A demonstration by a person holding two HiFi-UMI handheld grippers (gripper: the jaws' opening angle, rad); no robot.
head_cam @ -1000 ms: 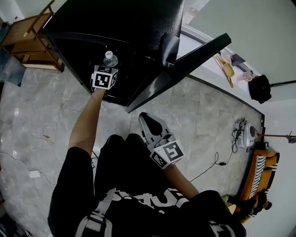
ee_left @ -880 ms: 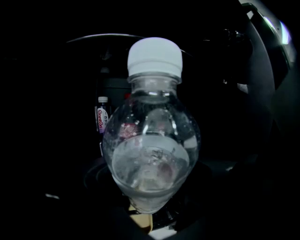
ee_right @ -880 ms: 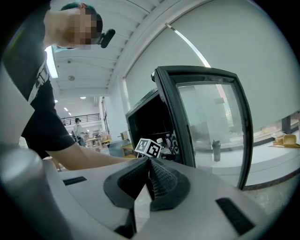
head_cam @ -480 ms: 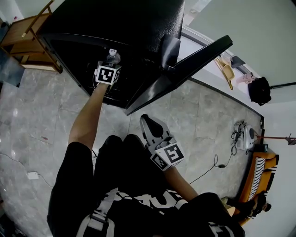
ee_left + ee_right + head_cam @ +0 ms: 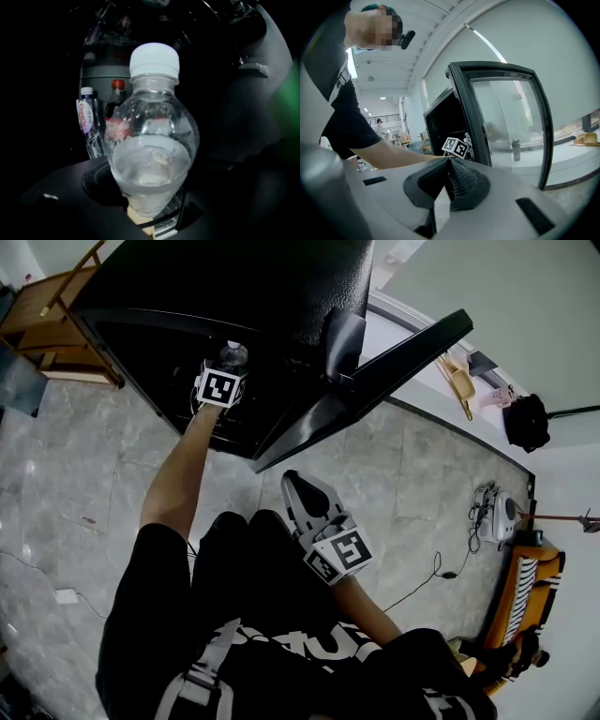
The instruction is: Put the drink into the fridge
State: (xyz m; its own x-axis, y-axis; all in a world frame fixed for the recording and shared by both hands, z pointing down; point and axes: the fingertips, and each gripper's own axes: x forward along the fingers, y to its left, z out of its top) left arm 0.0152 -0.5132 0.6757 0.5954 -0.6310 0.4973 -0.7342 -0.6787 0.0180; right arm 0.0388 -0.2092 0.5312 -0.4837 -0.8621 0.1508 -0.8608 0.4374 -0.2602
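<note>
Left gripper (image 5: 151, 202) clamps the half-full water bottle (image 5: 153, 140) near its base, inside the open fridge (image 5: 246, 285); right gripper (image 5: 449, 182) hangs empty, jaws together. Thin plastic likely yields and slips: grip low, gently.

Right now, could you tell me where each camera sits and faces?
Head view: on the person's head, looking steeply down at the fridge and open door; left arm, left hand-held gripper and right hand-held gripper show.
Left gripper view: on the left one, facing into the fridge; its jaws grip a bottle.
Right gripper view: on the right one, facing the door; shut jaws and the left arm show.
Shared: head and right gripper views both show the door.
</note>
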